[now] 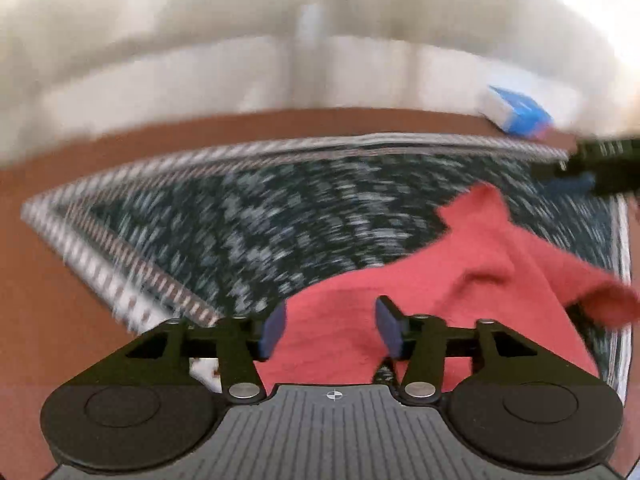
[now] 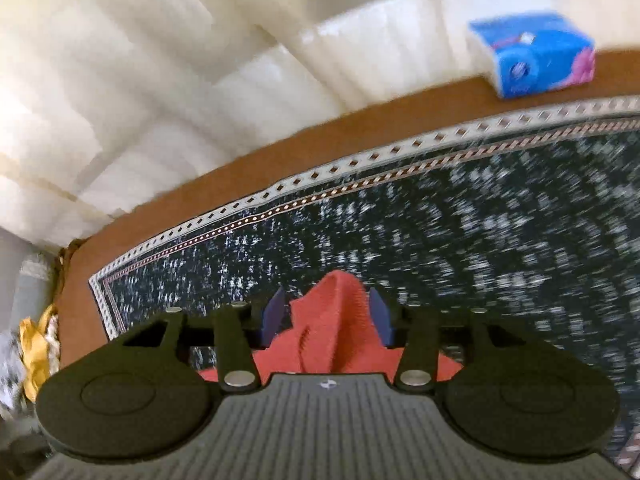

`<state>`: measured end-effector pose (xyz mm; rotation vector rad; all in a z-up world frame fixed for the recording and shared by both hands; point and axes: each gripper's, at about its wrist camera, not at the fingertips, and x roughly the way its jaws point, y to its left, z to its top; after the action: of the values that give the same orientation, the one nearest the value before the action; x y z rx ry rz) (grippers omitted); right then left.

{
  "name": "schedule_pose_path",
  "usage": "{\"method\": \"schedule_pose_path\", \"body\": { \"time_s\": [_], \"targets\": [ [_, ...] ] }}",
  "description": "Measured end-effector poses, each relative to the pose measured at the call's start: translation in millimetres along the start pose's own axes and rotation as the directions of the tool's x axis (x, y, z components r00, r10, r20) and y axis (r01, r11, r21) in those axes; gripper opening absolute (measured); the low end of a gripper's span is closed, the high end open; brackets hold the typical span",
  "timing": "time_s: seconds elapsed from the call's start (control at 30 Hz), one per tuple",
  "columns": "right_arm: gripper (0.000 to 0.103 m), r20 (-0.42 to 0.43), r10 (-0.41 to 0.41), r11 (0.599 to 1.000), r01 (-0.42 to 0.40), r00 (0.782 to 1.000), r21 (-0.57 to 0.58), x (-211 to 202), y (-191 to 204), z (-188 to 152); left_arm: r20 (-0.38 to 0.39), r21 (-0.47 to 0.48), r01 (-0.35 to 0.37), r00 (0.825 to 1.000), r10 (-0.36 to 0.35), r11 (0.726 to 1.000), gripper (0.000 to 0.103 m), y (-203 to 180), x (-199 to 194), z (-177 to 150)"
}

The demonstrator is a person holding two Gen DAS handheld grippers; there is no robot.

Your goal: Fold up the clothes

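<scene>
A red garment (image 1: 472, 264) lies rumpled on a dark patterned mat (image 1: 248, 216). My left gripper (image 1: 332, 330) is open, its blue pads on either side of the red cloth's near part, not closed on it. My right gripper (image 2: 326, 316) is open too, with a raised fold of the same red garment (image 2: 340, 320) between its pads. The right gripper also shows in the left wrist view (image 1: 600, 168) at the far right edge of the mat. Both views are motion-blurred.
The mat (image 2: 480, 216) has a white and red patterned border and lies on a brown table (image 2: 360, 128). A blue tissue pack (image 2: 532, 56) stands at the table's far edge, also in the left wrist view (image 1: 518, 110). A white sofa (image 2: 160, 80) is behind. Yellow cloth (image 2: 38, 344) is at the left.
</scene>
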<state>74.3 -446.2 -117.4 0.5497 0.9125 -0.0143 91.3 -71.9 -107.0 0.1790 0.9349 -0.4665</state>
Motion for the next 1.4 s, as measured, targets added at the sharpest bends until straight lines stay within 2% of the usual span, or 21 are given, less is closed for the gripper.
{"method": "schedule_pose_path", "body": {
  "time_s": [0.07,0.17,0.27,0.37,0.47,0.57,0.6,0.63,0.67,0.73,0.8,0.97,1.07,1.13,1.23,1.3,1.33,1.37,1.4],
  "targets": [
    [0.064,0.018,-0.041,0.998,0.042,0.999,-0.052,-16.4,1.2,-6.0,0.024,0.128,0.020,0.999,-0.023,0.992,0.075,-24.0,6.8,1.7],
    [0.066,0.005,-0.126,0.982,0.126,0.992,-0.141,-28.0,-0.1,-21.0,0.027,0.237,0.022,0.999,-0.030,0.971,0.077,-51.3,29.7,4.1],
    [0.067,-0.023,-0.194,0.962,0.185,0.981,-0.201,-29.9,-3.3,-39.0,-0.004,0.266,0.021,1.000,-0.020,0.964,0.077,-64.1,56.2,9.5],
    [0.068,-0.044,-0.225,0.953,0.211,0.973,-0.219,-32.3,-10.4,-55.4,-0.032,0.302,0.036,0.999,-0.027,0.953,0.077,-69.6,70.8,12.4],
    [0.070,-0.048,-0.220,0.957,0.206,0.974,-0.203,-43.6,-18.7,-69.3,-0.054,0.360,0.037,0.998,-0.019,0.932,0.077,-70.4,80.8,10.9],
    [0.073,-0.052,-0.213,0.958,0.198,0.976,-0.209,-57.3,-21.3,-85.3,-0.074,0.359,0.022,0.997,0.005,0.933,0.075,-67.0,91.5,13.7],
    [0.074,-0.060,-0.215,0.956,0.197,0.975,-0.216,-59.3,-20.9,-90.7,-0.086,0.342,0.028,0.996,0.002,0.939,0.063,-63.9,94.0,16.1],
    [0.074,-0.071,-0.217,0.955,0.197,0.973,-0.220,-60.1,-20.1,-95.8,-0.098,0.323,0.035,0.995,-0.003,0.946,0.044,-60.5,96.4,18.7],
    [0.074,-0.082,-0.220,0.954,0.197,0.972,-0.224,-59.7,-19.6,-100.4,-0.110,0.303,0.041,0.994,-0.008,0.952,0.039,-57.1,98.7,21.3],
    [0.073,-0.099,-0.224,0.953,0.197,0.969,-0.228,-56.9,-19.3,-107.4,-0.116,0.276,0.040,0.993,-0.008,0.960,0.017,-50.5,100.0,25.2],
    [0.073,-0.106,-0.221,0.956,0.194,0.970,-0.218,-54.7,-19.1,-111.8,-0.119,0.252,0.053,0.993,-0.023,0.966,0.010,-42.5,98.9,28.9],
    [0.074,-0.100,-0.195,0.970,0.177,0.976,-0.168,-61.0,-17.4,-123.7,-0.126,0.145,0.074,0.991,-0.055,0.987,0.005,-20.3,96.9,39.7],
    [0.074,-0.104,-0.205,0.968,0.186,0.973,-0.169,-63.1,-17.0,-130.6,-0.152,-0.015,0.100,0.983,-0.101,0.995,0.004,1.1,105.3,49.2],
    [0.074,-0.101,-0.212,0.966,0.192,0.972,-0.176,-62.2,-16.9,-133.1,-0.175,-0.134,0.112,0.975,-0.134,0.985,0.004,16.4,115.4,53.3],
    [0.073,-0.081,-0.239,0.954,0.219,0.968,-0.205,-55.6,-16.9,-130.1,-0.191,-0.286,0.110,0.967,-0.169,0.952,0.007,35.6,130.8,54.8],
    [0.068,-0.069,-0.257,0.945,0.235,0.964,-0.228,-49.5,-17.2,-125.4,-0.186,-0.348,0.118,0.964,-0.192,0.930,0.010,42.5,132.9,55.6],
    [0.053,-0.063,-0.265,0.940,0.244,0.962,-0.239,-46.5,-17.4,-123.1,-0.186,-0.347,0.119,0.964,-0.192,0.930,0.011,42.6,132.3,55.2],
    [0.023,-0.065,-0.277,0.934,0.253,0.959,-0.253,-43.7,-17.5,-120.5,-0.185,-0.337,0.118,0.965,-0.188,0.934,0.013,41.6,130.4,54.4],
    [0.009,-0.074,-0.292,0.926,0.263,0.954,-0.271,-41.2,-17.7,-117.6,-0.184,-0.322,0.113,0.966,-0.179,0.940,0.017,40.3,127.9,53.9]
  ]
}}
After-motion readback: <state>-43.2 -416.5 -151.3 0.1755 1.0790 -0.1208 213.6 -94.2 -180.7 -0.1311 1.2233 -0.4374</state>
